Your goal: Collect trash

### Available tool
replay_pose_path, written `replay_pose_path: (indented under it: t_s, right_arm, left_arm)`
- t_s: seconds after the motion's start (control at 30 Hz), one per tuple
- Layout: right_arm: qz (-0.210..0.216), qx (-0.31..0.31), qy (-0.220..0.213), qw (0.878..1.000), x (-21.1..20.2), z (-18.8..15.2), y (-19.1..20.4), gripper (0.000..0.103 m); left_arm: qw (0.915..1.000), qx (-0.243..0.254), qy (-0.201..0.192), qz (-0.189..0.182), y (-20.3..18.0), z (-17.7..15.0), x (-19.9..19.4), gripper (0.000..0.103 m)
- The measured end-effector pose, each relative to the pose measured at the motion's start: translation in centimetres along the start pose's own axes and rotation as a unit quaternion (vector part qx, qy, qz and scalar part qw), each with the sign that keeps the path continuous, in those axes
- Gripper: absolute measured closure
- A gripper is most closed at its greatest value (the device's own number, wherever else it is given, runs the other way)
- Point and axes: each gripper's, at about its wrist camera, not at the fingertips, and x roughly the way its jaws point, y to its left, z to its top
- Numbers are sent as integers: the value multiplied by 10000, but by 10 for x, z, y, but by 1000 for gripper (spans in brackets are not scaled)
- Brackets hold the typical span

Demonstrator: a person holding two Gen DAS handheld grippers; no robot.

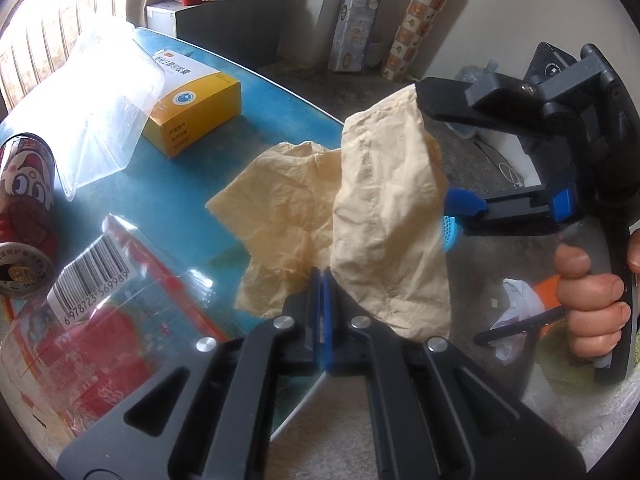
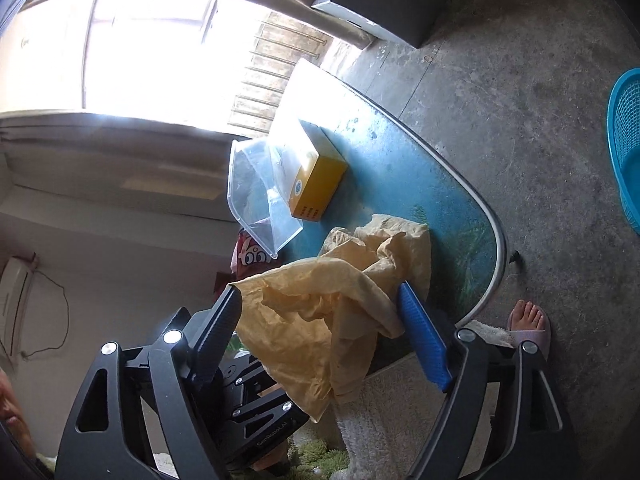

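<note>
Left hand-held gripper (image 1: 322, 276) clamped on crumpled cream paper sheet (image 1: 384, 216) above blue glass table (image 1: 168, 200); right hand-held gripper (image 2: 320, 320) spread apart around it, so the thin paper may tear or slip

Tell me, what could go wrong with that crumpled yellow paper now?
The left gripper pinches only the paper's lower edge, so it might slip out or tear. The right gripper is open around it, not pressing, so it gives no backup. The paper hangs past the table edge; if dropped it may land on the floor, not in the blue basket farther off.
</note>
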Motion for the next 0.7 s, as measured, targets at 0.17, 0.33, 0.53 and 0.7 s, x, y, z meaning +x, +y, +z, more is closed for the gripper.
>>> replay_pose_path:
  t_s: [0.17,0.33,0.53,0.7]
  right_arm:
    - [262,186,-177,9993,-9,-3,-5,22]
    - [-293,-151,-244,9992,8,-3,8,22]
    - [-1245,-1034,-305,9863,33,0,26,31]
    - [-1703,-1848,-151,9678,51,-1,37,35]
  left_arm:
    - [10000,-49,8,-48,6,0,-3,102]
    - [10000,-72,-12,-63,8,0,-6,103]
    - [9999,-74,-19,-97,12,-2,-6,103]
    - [9999,-63,-28,-107,11,-3,-7,102]
